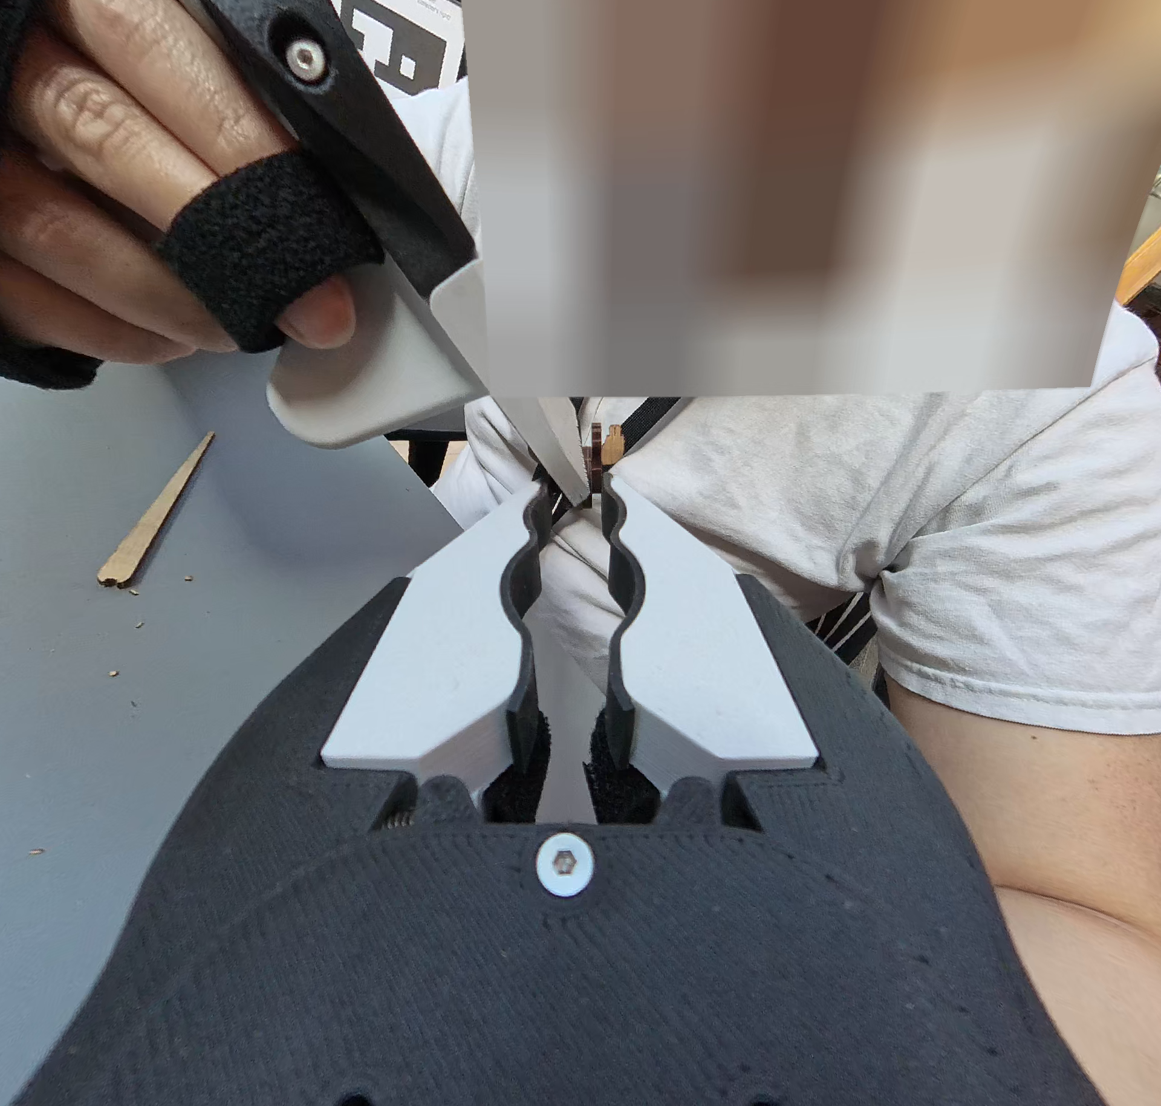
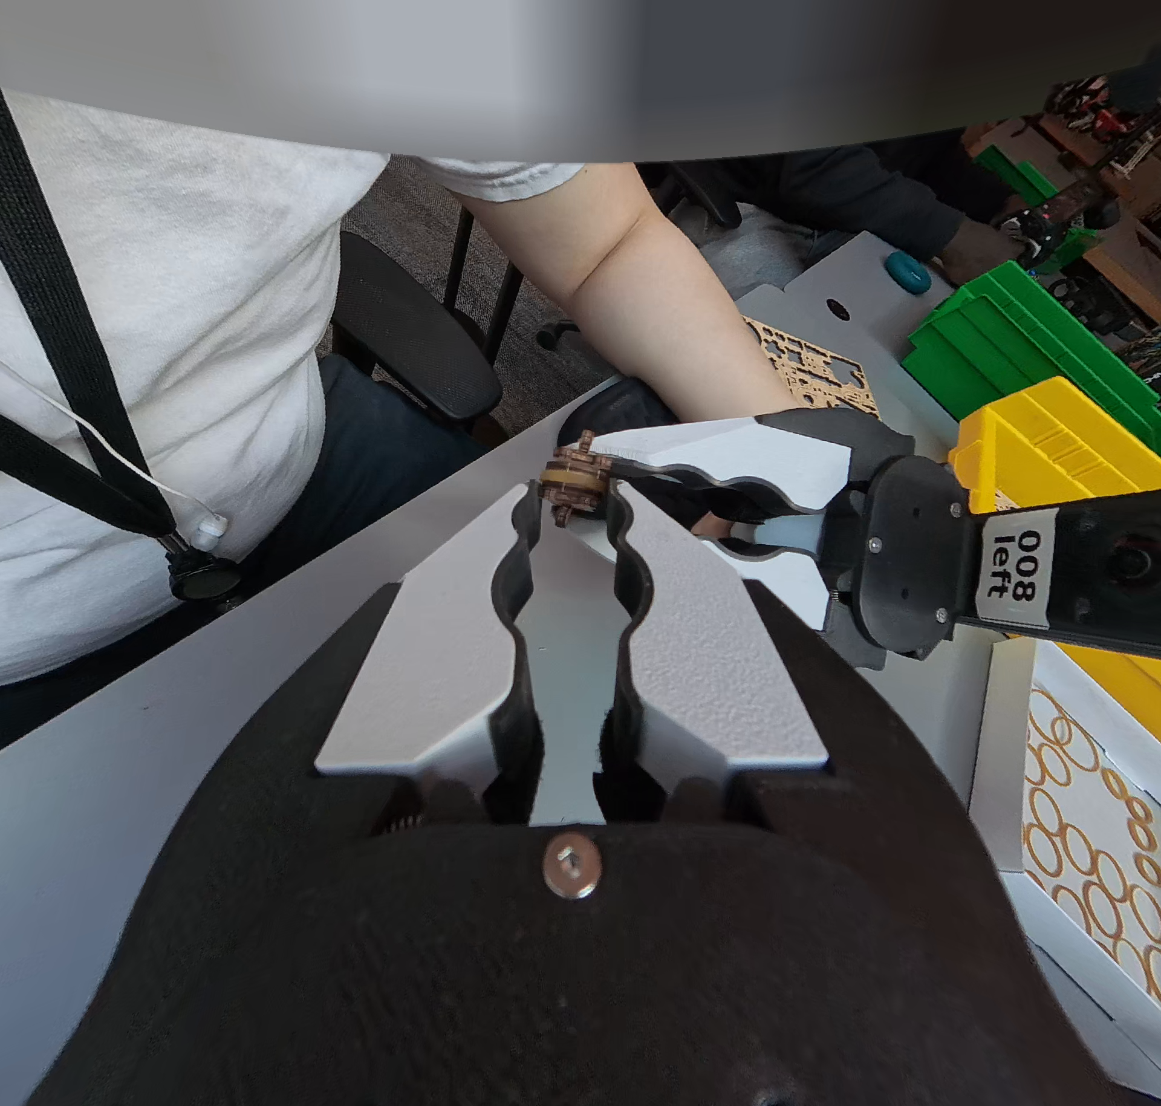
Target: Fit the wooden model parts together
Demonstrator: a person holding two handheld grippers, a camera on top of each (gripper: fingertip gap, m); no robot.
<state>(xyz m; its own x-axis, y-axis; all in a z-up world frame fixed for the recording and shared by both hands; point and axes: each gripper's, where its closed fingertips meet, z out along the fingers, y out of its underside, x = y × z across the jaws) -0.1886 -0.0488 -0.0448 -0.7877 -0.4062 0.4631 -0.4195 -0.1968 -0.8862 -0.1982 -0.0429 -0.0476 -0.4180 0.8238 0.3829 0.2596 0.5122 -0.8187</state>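
Note:
A small wooden model assembly point(image 2: 575, 484), made of dark brown toothed discs around a pale ring, is held in the air over the table edge, in front of the person's torso. My right gripper point(image 2: 573, 493) is shut on it, one fingertip on each side. My left gripper point(image 2: 619, 461) comes in from the right and pinches the same assembly at its right end. In the left wrist view, only a dark wooden edge point(image 1: 594, 454) and a pale tab point(image 1: 612, 444) of the assembly show at my left gripper's point(image 1: 570, 490) tips. One finger of the right gripper point(image 1: 559, 447) reaches down between those tips.
A thin wooden sliver point(image 1: 157, 510) and crumbs lie on the grey table point(image 1: 94, 699). On the right stand green bins point(image 2: 1018, 341), a yellow bin point(image 2: 1055, 447), a cut-out wooden sheet point(image 2: 810, 359) and a white tray with ring-patterned sheet point(image 2: 1099, 824). Another person sits at the far right. My two grippers' fingertips are within a few centimetres of each other.

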